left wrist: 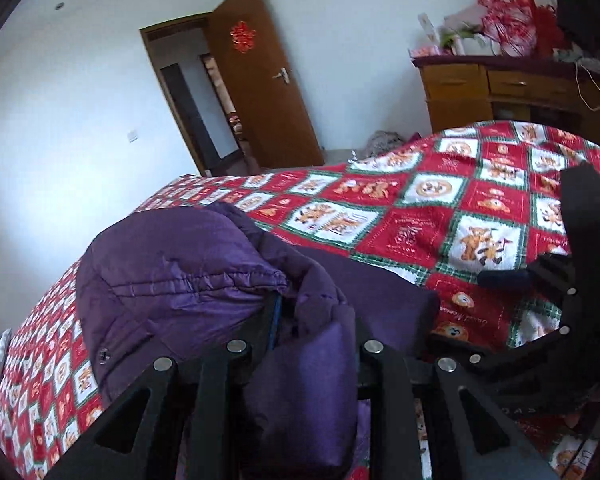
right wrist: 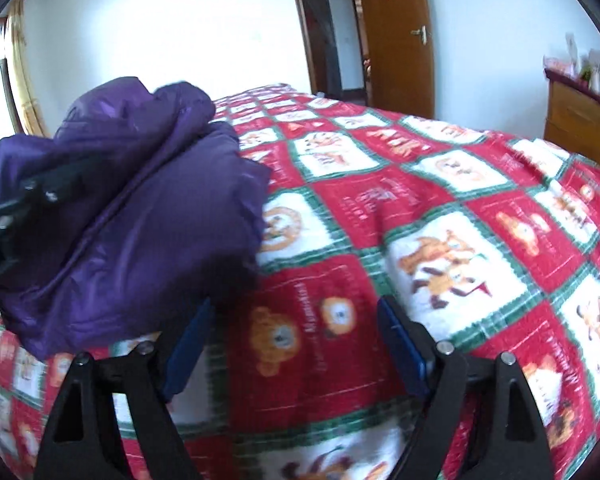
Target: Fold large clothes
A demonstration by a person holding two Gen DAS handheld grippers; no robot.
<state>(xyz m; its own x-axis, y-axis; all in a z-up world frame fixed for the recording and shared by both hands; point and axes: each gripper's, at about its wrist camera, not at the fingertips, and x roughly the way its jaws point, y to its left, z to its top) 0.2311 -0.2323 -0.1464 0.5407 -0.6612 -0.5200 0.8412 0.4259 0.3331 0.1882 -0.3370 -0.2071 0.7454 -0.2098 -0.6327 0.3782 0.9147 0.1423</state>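
Note:
A bulky purple padded jacket [left wrist: 172, 276] lies bunched on a bed with a red, white and green bear-print blanket [left wrist: 412, 216]. My left gripper [left wrist: 312, 320] is shut on a thick fold of the jacket, fabric bulging between its fingers. In the right wrist view the jacket [right wrist: 140, 216] sits at the left, and the left gripper [right wrist: 40, 188] shows pressed into it. My right gripper [right wrist: 296, 340] is open and empty over the blanket [right wrist: 440, 208], its left finger just beside the jacket's lower edge. It also shows at the right of the left wrist view [left wrist: 500, 278].
An open brown door [left wrist: 260, 80] stands behind the bed. A wooden dresser [left wrist: 500, 88] with red decorations [left wrist: 508, 20] stands at the back right. A window with a curtain [right wrist: 16, 68] is at the left. A white wall lies behind.

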